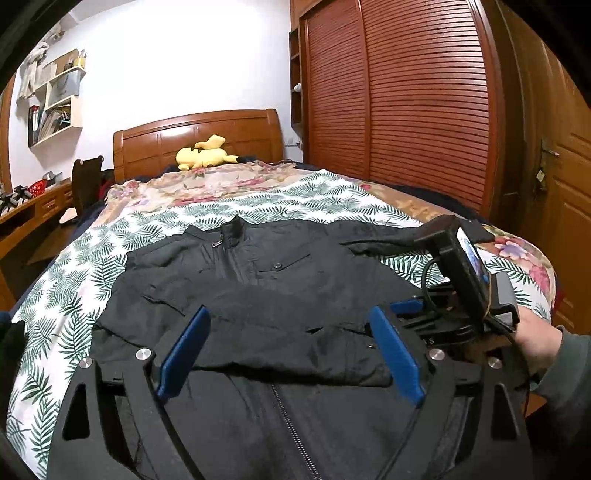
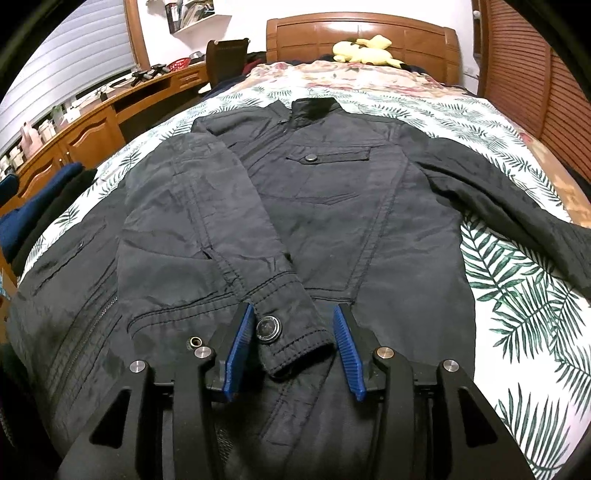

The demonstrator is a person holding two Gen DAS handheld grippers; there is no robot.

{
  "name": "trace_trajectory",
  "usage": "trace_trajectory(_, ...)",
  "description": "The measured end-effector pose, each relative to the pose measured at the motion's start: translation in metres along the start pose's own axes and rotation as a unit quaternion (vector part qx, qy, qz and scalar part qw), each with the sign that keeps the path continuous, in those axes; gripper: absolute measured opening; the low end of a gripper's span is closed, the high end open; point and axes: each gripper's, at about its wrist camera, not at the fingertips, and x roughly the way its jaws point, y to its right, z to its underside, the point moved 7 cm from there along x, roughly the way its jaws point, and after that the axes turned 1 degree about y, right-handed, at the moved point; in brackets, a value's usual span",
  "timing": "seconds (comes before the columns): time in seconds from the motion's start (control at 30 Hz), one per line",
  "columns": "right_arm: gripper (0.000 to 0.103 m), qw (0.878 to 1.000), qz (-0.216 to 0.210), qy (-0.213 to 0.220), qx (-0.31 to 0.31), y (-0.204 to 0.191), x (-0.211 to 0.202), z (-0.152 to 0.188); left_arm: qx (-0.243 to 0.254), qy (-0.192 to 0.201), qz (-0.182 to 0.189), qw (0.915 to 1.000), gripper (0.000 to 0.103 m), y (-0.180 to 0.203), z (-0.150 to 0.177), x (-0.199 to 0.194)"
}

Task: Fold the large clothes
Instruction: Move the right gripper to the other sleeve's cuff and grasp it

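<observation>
A black jacket [image 2: 332,192] lies front-up on the bed, collar toward the headboard. Its left sleeve [image 2: 207,206] is folded across the chest, and the buttoned cuff [image 2: 291,328] lies between my right gripper's [image 2: 295,314] blue fingers [image 2: 238,350], which are open around it. The other sleeve [image 2: 509,192] stretches out to the right. In the left wrist view the jacket [image 1: 258,295] fills the middle, and my left gripper [image 1: 288,314] hovers open above the folded sleeve. The right gripper's body [image 1: 461,280] shows there, at the jacket's right side.
The bed has a leaf-print sheet [image 2: 517,280] and a wooden headboard [image 2: 362,33] with a yellow plush toy [image 2: 364,50]. A wooden desk [image 2: 92,122] runs along the left. A slatted wardrobe [image 1: 399,99] and a door [image 1: 565,206] stand on the right.
</observation>
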Motion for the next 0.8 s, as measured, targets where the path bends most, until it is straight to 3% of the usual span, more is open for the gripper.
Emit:
trace_trajectory(0.23,0.047,1.000,0.012,0.028,0.001,0.008,-0.026,-0.002,0.004,0.005,0.004,1.0000,0.089,0.000,-0.003,-0.007)
trace_trajectory(0.37,0.065,0.998,0.034,0.058,0.018,0.032,-0.049,-0.010,-0.005,0.009,0.009,0.9999,0.089,-0.001,-0.005,-0.011)
trace_trajectory(0.8,0.066,0.977,0.194,0.052,0.071,0.202,-0.115,-0.018,-0.025,0.015,0.012,0.9995,0.089,-0.013,-0.014,-0.019)
